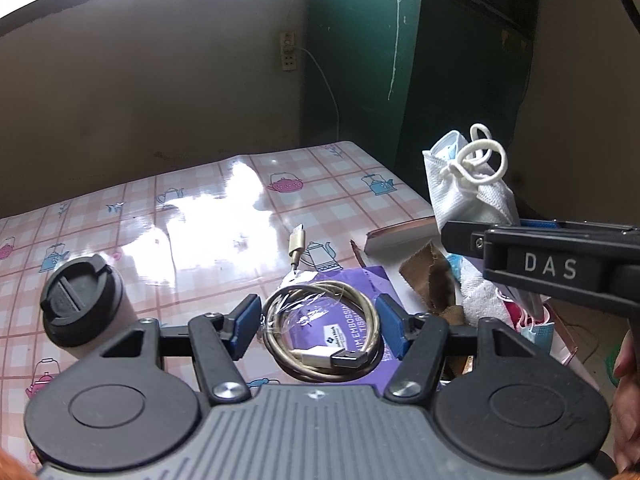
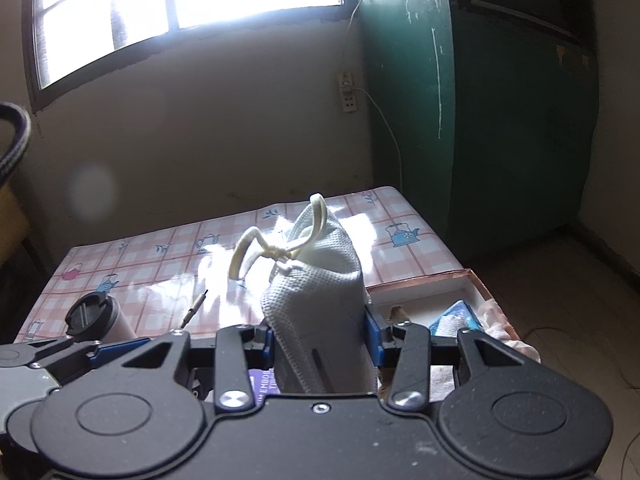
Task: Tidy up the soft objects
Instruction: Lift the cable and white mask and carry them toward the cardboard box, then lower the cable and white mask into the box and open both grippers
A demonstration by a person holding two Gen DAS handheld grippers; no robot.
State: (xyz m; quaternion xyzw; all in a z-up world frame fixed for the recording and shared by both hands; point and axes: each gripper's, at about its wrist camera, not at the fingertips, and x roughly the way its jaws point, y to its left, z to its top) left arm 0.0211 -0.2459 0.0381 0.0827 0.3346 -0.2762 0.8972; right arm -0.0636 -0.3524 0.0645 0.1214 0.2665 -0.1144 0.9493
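My right gripper (image 2: pixel 320 340) is shut on a folded white face mask (image 2: pixel 320 280) with knotted ear loops and holds it upright above the table. In the left wrist view the mask (image 1: pixel 464 184) sticks up from the right gripper (image 1: pixel 460 236) at the right edge. My left gripper (image 1: pixel 316 324) is open and empty, its blue pads (image 1: pixel 390 322) on either side of a coiled USB cable (image 1: pixel 320 332) that lies on a purple tissue pack (image 1: pixel 344 320). A box (image 2: pixel 424 284) at the table's right holds cloths and masks (image 2: pixel 452 320).
A black-lidded cup (image 1: pixel 80 300) stands at the table's left; it also shows in the right wrist view (image 2: pixel 94 316). The pink checked tablecloth (image 1: pixel 200 208) is glossy with window glare. A brown cloth strip (image 1: pixel 432 280) lies by the box. A green cabinet (image 2: pixel 480 120) stands beyond the table.
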